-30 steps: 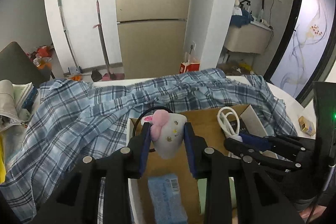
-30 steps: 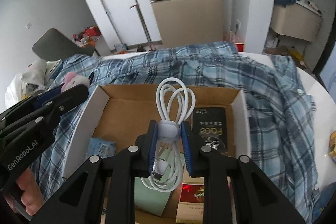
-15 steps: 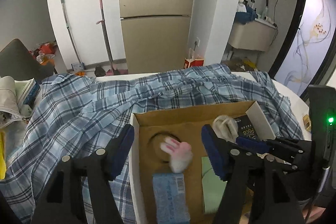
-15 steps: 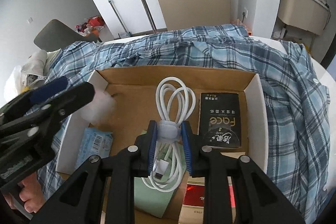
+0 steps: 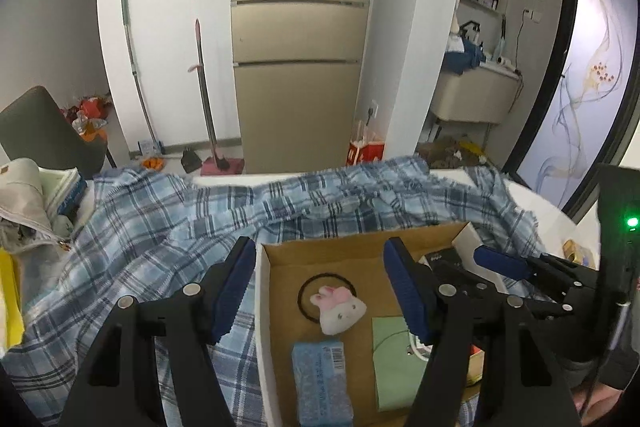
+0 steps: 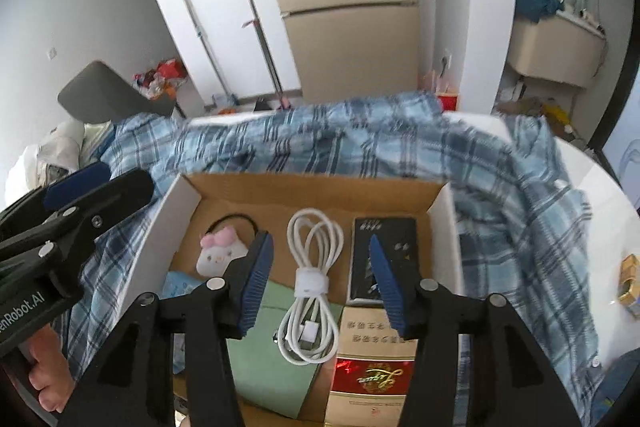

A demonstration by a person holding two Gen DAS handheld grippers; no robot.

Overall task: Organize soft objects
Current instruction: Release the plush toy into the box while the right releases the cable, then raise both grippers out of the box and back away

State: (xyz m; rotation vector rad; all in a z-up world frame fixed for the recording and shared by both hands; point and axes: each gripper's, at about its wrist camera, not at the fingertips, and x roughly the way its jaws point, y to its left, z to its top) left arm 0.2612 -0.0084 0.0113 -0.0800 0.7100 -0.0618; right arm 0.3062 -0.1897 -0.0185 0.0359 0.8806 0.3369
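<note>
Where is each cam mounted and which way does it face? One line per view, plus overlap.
Left wrist: rides the left tool, looks forward and down into the cardboard box's left side over the bunny hair tie; own open fingers frame it, right tool at right.
Right wrist: rides the right tool, looks down at the box middle over the white cable; own open fingers, left tool and a hand at left.
Shared: box, bunny hair tie, plaid shirt, fridge.
</note>
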